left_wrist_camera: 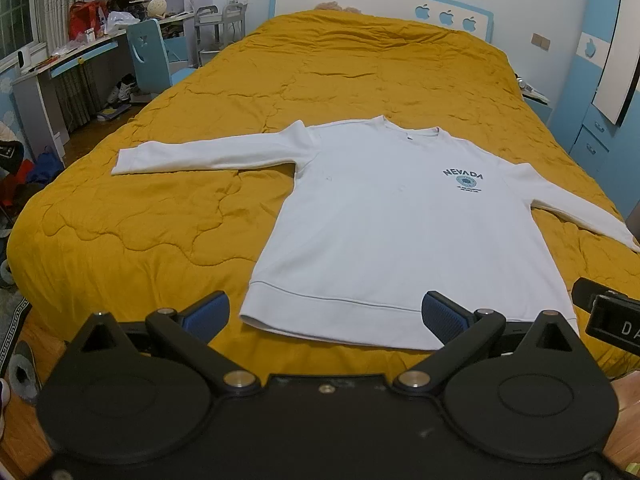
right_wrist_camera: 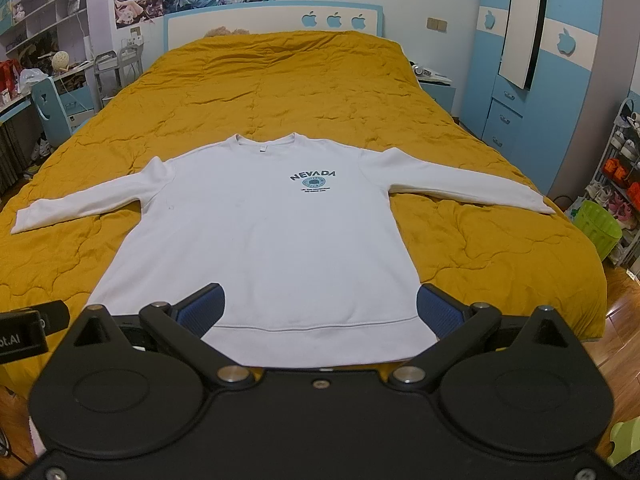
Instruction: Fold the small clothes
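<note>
Left wrist view: a white long-sleeved sweatshirt [left_wrist_camera: 384,232] with a dark "NEVADA" chest print lies flat, front up, on a mustard-yellow quilted bedspread [left_wrist_camera: 200,220]. Its long axis runs from the ribbed hem at the near edge of the bed to the neckline, which points toward the white and blue headboard [left_wrist_camera: 380,0]. The 2 sleeves stretch out sideways, one to the left and one reaching the right frame edge. The left gripper [left_wrist_camera: 326,316] hovers at the foot of the bed with its blue-padded fingers [left_wrist_camera: 208,314] spread wide and grasping nothing; the left pad sits over bare quilt, the right pad over the hem. Part of the other black tool shows at the right edge. Beyond the neckline the quilt is open up to the headboard, and bare quilt also lies left of the garment.

Right wrist view: the same sweatshirt [right_wrist_camera: 260,248] sits nearly centred, neckline away, hem nearest. The right gripper [right_wrist_camera: 320,312] is tilted down over the hem, fingers [right_wrist_camera: 202,312] released and wide apart, holding nothing. A bright green slatted plastic basket [right_wrist_camera: 596,228] stands on the wooden floor just beside the bed's right edge; its contents cannot be made out. Bare quilt flanks both sleeves.
</note>
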`<action>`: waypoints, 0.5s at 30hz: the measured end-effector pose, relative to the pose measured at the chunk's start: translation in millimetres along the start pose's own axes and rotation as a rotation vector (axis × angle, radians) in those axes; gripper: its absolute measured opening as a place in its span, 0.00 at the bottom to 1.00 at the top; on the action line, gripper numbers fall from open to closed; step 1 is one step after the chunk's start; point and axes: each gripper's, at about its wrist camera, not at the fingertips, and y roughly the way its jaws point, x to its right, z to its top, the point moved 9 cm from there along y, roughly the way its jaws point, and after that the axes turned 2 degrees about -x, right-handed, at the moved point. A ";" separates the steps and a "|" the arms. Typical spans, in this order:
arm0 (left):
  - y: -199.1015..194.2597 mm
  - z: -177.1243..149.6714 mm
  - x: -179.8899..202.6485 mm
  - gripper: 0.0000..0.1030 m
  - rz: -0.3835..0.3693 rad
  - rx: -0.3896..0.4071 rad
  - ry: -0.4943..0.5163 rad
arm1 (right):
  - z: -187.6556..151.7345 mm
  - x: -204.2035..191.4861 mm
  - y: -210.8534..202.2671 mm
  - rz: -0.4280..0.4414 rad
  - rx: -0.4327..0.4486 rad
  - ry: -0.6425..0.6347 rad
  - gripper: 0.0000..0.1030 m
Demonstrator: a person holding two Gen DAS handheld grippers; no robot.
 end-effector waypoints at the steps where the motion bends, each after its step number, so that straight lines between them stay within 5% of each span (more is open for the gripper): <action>1: 0.2 0.2 0.0 1.00 0.000 0.000 0.001 | -1.5 1.6 3.0 0.000 0.000 0.000 1.00; 15: 1.4 0.5 -1.1 1.00 -0.001 0.001 -0.001 | -0.3 2.2 3.8 -0.001 0.003 -0.001 1.00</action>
